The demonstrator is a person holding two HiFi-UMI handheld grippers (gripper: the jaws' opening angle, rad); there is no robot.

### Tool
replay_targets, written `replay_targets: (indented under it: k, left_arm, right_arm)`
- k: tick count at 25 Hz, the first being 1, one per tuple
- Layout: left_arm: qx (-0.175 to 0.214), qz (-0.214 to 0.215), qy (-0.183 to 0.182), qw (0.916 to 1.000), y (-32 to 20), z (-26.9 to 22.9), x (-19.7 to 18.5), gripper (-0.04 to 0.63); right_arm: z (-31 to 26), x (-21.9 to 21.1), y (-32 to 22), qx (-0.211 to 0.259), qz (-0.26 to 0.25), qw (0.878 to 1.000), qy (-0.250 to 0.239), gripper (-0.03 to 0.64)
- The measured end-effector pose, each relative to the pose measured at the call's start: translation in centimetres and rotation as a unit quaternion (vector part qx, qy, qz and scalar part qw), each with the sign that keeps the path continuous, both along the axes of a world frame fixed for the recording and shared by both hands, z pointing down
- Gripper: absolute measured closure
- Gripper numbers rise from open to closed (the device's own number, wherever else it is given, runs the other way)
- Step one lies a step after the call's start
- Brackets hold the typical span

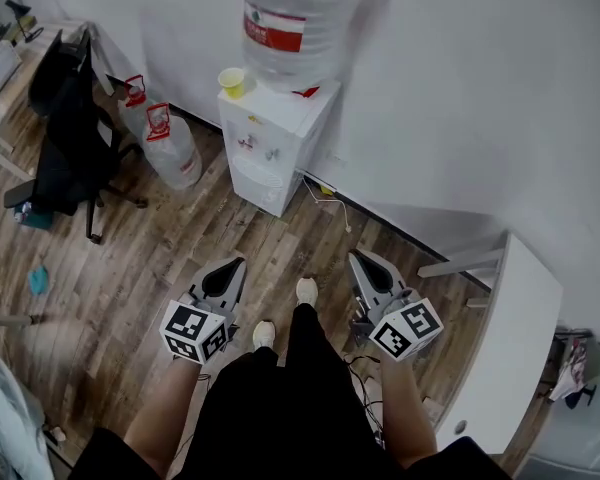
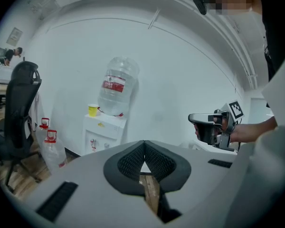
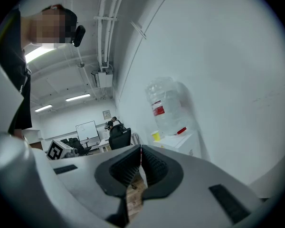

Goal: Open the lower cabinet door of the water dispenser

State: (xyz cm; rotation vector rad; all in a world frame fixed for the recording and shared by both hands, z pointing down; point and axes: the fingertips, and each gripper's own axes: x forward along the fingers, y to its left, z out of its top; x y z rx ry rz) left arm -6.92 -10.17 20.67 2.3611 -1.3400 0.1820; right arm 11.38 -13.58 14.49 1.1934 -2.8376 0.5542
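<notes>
Both grippers are held out low in front of the person, side by side over the wood floor (image 1: 170,258), and neither one has anything in it. The left gripper (image 1: 234,265) has its jaws pressed together, with only floorboards showing through the gap behind the pads. The right gripper (image 1: 361,259) is the same deal, jaws closed on nothing. The water dispenser (image 1: 272,146) stands ahead of both, well apart from the tips and more on the left gripper's line than the right's, backed up against the white wall (image 1: 460,88). Its lower cabinet door (image 1: 254,182) faces the grippers and looks closed, sitting flush with the front. In the left gripper view the gripper's own body hides that lower part. A big clear water bottle (image 1: 298,18) with a red label sits on top, and a yellow cup (image 1: 232,81) sits on the dispenser's top just left of it. Out past the left gripper, two spare water jugs (image 1: 168,148) with red handles stand on the floor beside the dispenser, and a black office chair (image 1: 68,118) is further out that way. A white table (image 1: 515,338) is on the right gripper's outer side. The person's pale shoes (image 1: 307,290) are between the two grippers, and a thin cable (image 1: 332,206) lies on the floor between the dispenser and the right gripper.
</notes>
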Motion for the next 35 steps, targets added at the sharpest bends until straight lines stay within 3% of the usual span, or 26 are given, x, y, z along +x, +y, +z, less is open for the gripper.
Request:
replay_targets:
  k: [10,20,28,35]
  left_arm:
    - [-0.018,-0.038,-0.017,0.999,-5.5,1.8,2.1,0.581]
    - [-0.037,-0.039,-0.042,0.9976,-15.6,5.3,7.7,0.581]
    - [-0.045,-0.057,-0.058,0.9957,-21.9,11.9,9.3,0.581]
    - [-0.056,-0.069,-0.056,0.9944,-23.7,18.8,9.5,0.581]
  right_arm:
    - [3.9,1.1,-6.9,-0.014,-0.048,0.998,0.027,0.594]
    - [10.7,2.2,-16.3,-0.041,-0.104,0.993,0.035,0.594]
    - [18.9,2.2,-22.1,-0.058,-0.126,0.989,0.043,0.594]
    - [26.0,0.9,-24.4,-0.065,-0.138,0.987,0.049,0.594]
